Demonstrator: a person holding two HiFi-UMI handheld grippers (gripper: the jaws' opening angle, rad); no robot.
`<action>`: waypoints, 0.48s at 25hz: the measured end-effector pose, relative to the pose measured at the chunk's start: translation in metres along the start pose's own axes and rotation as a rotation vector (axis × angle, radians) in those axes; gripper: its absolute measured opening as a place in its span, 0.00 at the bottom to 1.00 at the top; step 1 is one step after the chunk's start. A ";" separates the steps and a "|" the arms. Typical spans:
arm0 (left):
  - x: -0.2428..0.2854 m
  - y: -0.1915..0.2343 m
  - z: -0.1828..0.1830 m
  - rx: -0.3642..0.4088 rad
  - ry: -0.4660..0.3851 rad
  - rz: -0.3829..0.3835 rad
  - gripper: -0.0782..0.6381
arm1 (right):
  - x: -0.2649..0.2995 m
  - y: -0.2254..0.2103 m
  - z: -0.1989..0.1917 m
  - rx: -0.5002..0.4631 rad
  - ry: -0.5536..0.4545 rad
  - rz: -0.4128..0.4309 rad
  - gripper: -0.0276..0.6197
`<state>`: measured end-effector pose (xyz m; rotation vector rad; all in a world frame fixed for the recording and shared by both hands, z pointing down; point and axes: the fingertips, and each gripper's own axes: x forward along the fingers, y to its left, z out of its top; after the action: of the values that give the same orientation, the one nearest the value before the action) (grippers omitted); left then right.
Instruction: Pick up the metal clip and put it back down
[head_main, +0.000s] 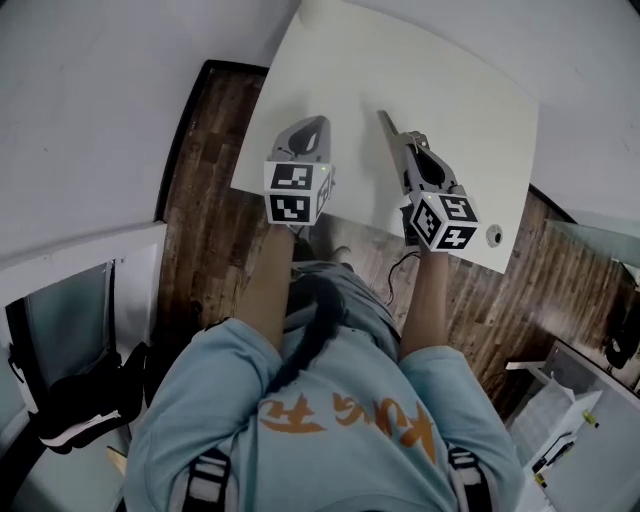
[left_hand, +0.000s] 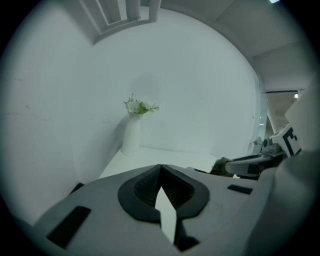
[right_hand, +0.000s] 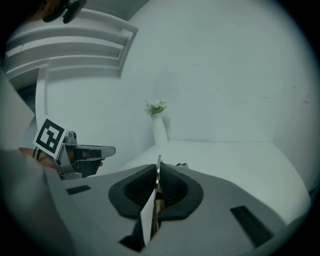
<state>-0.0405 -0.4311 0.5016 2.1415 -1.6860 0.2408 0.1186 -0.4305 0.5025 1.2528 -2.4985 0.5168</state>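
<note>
metal clip (right_hand: 158, 160) is pinched edge-on between the pads of the right gripper (right_hand: 157, 167) and held above the white table (head_main: 450, 90), towards its near edge, apparently so that it can be set back down. the left gripper (left_hand: 161, 167) is closed on nothing, held aside. a vase (left_hand: 131, 139) is stood at the far corner; wood floor (head_main: 205, 240) is seen around.

The metal clip (right_hand: 158, 160) is showing only a thin edge between the right gripper's (right_hand: 157, 172) pads, and the jaws are hiding the rest of it. In the head view, the picture's top edge is cutting off the vase (head_main: 318, 8) at the table's (head_main: 450, 90) far corner. A small round thing (head_main: 493, 236) by the near right corner is looking too small to identify.
</note>
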 end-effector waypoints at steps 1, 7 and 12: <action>-0.001 0.005 0.007 0.001 -0.013 0.005 0.13 | -0.001 0.000 0.009 -0.012 -0.019 -0.017 0.10; 0.001 0.021 0.042 0.015 -0.079 -0.002 0.13 | -0.001 0.004 0.056 -0.131 -0.114 -0.112 0.10; 0.009 0.056 0.044 -0.015 -0.064 0.042 0.13 | 0.005 0.014 0.066 -0.185 -0.126 -0.140 0.10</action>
<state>-0.0967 -0.4675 0.4764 2.1257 -1.7641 0.1718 0.0979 -0.4558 0.4433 1.4115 -2.4682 0.1742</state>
